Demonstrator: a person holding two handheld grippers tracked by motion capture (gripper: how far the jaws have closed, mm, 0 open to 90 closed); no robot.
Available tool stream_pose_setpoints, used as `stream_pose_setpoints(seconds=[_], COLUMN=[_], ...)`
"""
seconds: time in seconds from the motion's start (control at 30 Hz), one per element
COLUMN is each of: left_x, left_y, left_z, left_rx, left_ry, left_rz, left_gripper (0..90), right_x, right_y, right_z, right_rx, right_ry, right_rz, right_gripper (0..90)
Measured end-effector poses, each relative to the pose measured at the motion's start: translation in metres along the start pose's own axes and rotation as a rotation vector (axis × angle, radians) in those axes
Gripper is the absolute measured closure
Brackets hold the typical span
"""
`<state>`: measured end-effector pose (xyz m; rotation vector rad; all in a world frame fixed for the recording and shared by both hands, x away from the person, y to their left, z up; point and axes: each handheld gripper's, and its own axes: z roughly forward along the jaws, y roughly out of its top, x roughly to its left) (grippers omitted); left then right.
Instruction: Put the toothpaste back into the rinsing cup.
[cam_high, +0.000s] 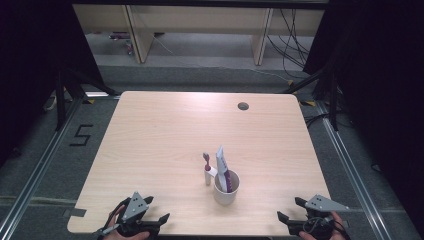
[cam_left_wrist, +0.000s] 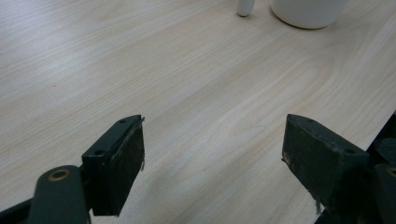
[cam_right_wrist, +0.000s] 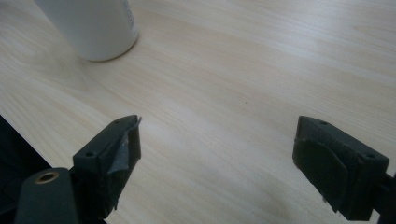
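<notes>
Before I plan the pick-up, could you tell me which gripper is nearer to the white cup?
Right, narrowly, I think. The right gripper sits at the near edge, to the right of the white cup. The left gripper is at the same edge, slightly farther away to its left.

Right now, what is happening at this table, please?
A person holds a gripper in each hand at the near edge of the wooden table. The left gripper and the right gripper are both open and hold nothing. Between them stands a white cup with a tube inside. A toothbrush stands upright just to the cup's left. Nothing is being touched yet.
</notes>
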<state>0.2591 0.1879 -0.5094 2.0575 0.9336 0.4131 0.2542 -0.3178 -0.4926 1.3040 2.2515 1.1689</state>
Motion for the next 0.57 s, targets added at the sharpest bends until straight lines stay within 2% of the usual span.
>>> stream_pose_setpoints(seconds=[0.03, 0.07, 0.13, 0.17, 0.2, 0.33, 0.37, 0.4, 0.43, 0.57], left_x=[-0.0001, -0.0002, -0.0001, -0.0016, -0.0015, -0.0002, -0.0008, -0.0011, -0.0014, -0.0005], left_y=[0.0, 0.0, 0.0, -0.0003, -0.0006, 0.0, 0.0, -0.0002, -0.0003, -0.0004], left_z=[0.0001, 0.0001, -0.0001, 0.0012, 0.0018, -0.0002, 0.0002, 0.0006, 0.0013, 0.0014], left_rx=[-0.002, -0.002, -0.003, -0.022, -0.029, -0.007, -0.013, -0.017, -0.022, -0.008], left_ry=[0.0, 0.001, 0.001, 0.001, 0.0, 0.003, 0.002, 0.0, 0.0, 0.0], left_rz=[0.0, 0.0, 0.0, -0.025, -0.027, -0.005, -0.012, -0.018, -0.023, -0.01], left_gripper=[20.8, 20.8, 20.8, 20.8, 20.8, 20.8, 20.8, 20.8, 20.8, 20.8], right_x=[-0.0004, -0.0027, -0.0029, -0.0029, -0.0003, -0.0001, -0.0022, 0.0005, -0.0011, -0.0015], right_y=[-0.0004, -0.0003, -0.001, -0.0013, -0.0018, -0.0023, -0.0021, -0.0024, -0.0022, -0.0025], right_z=[0.0, 0.0, 0.0, -0.0001, -0.0002, -0.0005, -0.0001, -0.0007, -0.0003, -0.0001], right_rx=[0.003, -0.006, -0.009, -0.01, -0.002, 0.005, -0.001, 0.007, 0.003, 0.01], right_ry=[0.0, -0.011, -0.015, -0.016, -0.005, -0.004, -0.005, -0.005, -0.006, -0.011], right_rz=[-0.011, -0.044, -0.049, -0.049, -0.011, -0.012, -0.033, -0.004, -0.026, -0.017], right_gripper=[16.4, 16.3, 16.3, 16.3, 16.3, 16.3, 16.4, 16.3, 16.3, 16.3])
